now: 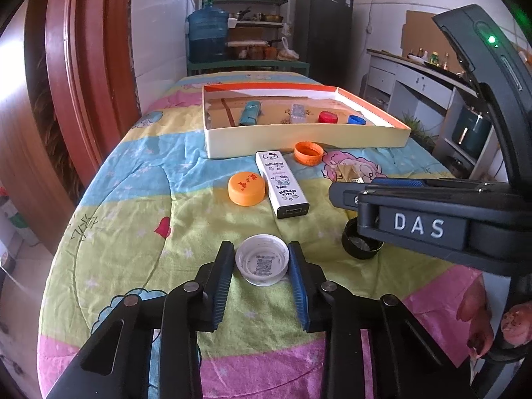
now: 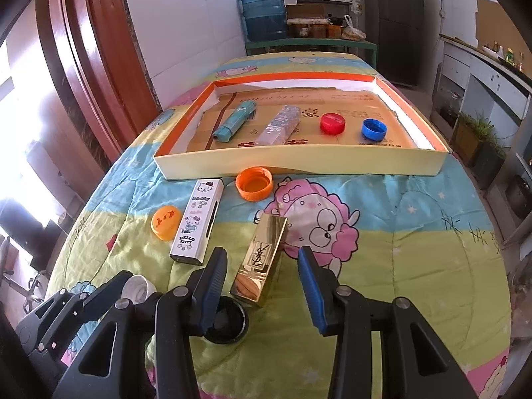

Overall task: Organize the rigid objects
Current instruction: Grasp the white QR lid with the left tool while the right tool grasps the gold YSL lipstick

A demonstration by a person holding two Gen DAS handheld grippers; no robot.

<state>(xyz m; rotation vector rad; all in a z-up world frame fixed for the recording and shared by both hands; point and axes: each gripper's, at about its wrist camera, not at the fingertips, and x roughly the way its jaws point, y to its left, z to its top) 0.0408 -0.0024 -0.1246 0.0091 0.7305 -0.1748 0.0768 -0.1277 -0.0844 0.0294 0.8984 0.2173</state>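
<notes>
The left gripper is clamped on a white bottle cap, which lies open side up on the near part of the cartoon quilt, a printed code inside it. The right gripper stands apart around a gold YSL lipstick case, pads not touching. Far off sits the cardboard tray.

Sunlit kitchen: shelves, black fridge.
</notes>
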